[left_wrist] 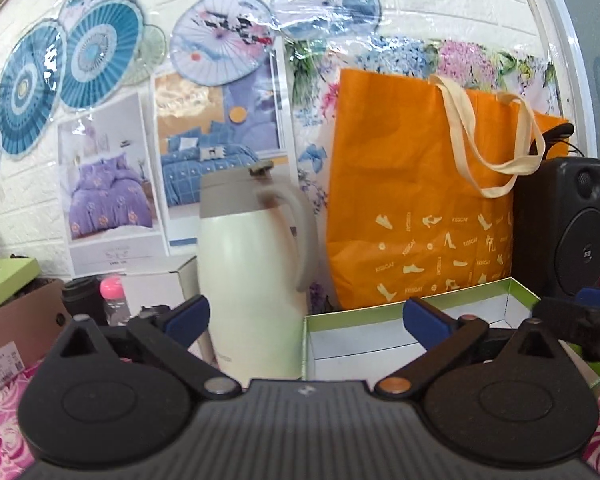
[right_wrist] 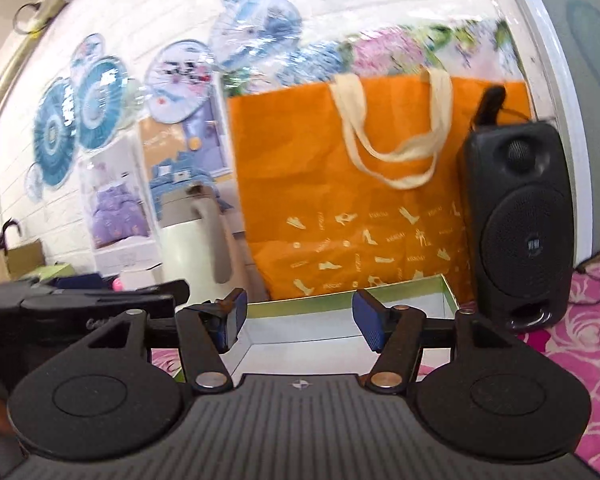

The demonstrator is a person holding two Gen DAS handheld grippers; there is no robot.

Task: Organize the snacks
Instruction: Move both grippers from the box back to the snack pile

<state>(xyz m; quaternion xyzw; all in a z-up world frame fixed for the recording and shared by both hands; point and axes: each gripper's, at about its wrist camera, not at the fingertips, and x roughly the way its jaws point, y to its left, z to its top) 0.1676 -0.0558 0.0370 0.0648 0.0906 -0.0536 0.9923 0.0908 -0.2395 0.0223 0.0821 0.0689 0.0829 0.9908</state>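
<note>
No snack shows in either view. My left gripper (left_wrist: 306, 316) is open, its blue pads (left_wrist: 188, 316) wide apart with nothing between them. It hovers just in front of an open box (left_wrist: 360, 311) with a green rim and a white inside. My right gripper (right_wrist: 300, 320) is open too, with nothing between its pads, and faces the same box (right_wrist: 404, 285) from the near side. The box floor lies hidden behind both grippers. In the right wrist view the left gripper's black body (right_wrist: 100, 304) sits close at the left.
A cream thermos jug (left_wrist: 252, 272) stands left of the box. An orange tote bag (left_wrist: 420, 200) leans on the wall behind it, and a black speaker (right_wrist: 520, 224) stands at the right. A cardboard box (left_wrist: 16, 328), a pink-capped bottle (left_wrist: 112, 292) and a white carton (left_wrist: 160, 284) crowd the left. A pink rose cloth (right_wrist: 572, 344) covers the table.
</note>
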